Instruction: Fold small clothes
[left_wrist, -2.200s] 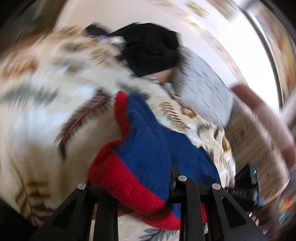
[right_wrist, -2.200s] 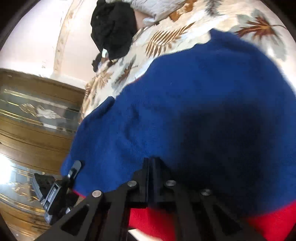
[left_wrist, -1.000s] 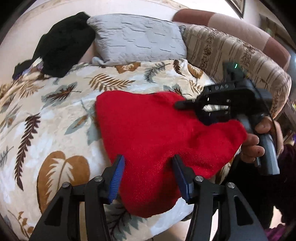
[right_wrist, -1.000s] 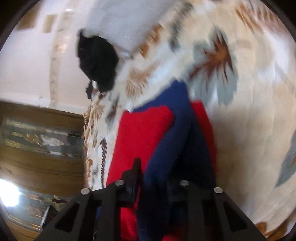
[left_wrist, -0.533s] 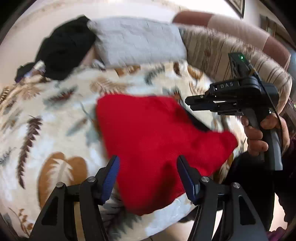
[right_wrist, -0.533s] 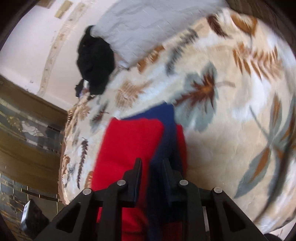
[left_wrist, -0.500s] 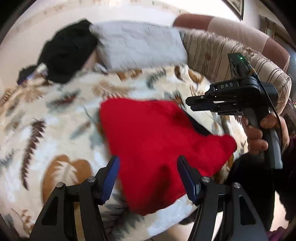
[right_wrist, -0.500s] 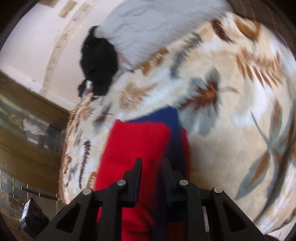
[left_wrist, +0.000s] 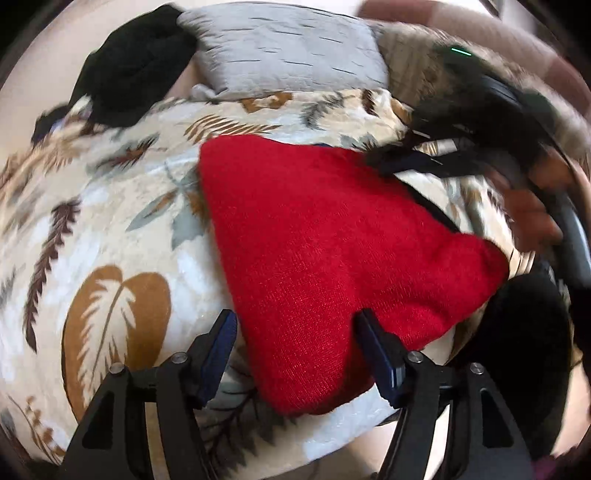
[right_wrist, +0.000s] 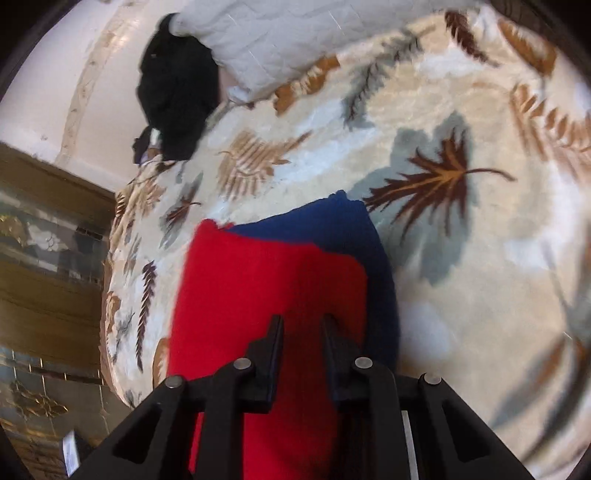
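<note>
— Where's the garment (left_wrist: 332, 236) now?

— Lying on the leaf-patterned blanket (left_wrist: 110, 229) near its front edge, red side up. From the right side you can see a blue layer (right_wrist: 332, 225) peeking out past the red one, so it looks doubled over already.

— And the left claw (left_wrist: 295, 332)?

— Its jaws are opening, one blue pad (left_wrist: 221, 343) on each side of the near corner of the red cloth. The pads don't look to be pressing on it, so I'd say it has let go.

— The right claw (right_wrist: 301, 332)?

— Nearly closed, just a narrow gap. In its own view it sits low over the red cloth, but I can't tell whether it's pinching a fold or merely above it. From the left it's too blurred to help.

— So how should this step go?

— I'd judge the fold is being laid down. Lift the left claw straight off so the pads don't drag the knit and pull the corner out. If the right has an edge, set it flat before releasing, lined up over the blue. The knit looks thick and soft, so it may spring open; a press along the crease should help.

— Anything in the way?

— No: the grey pillow (left_wrist: 288, 48) and the black clothes (left_wrist: 136, 62) lie well apart at the back.
</note>
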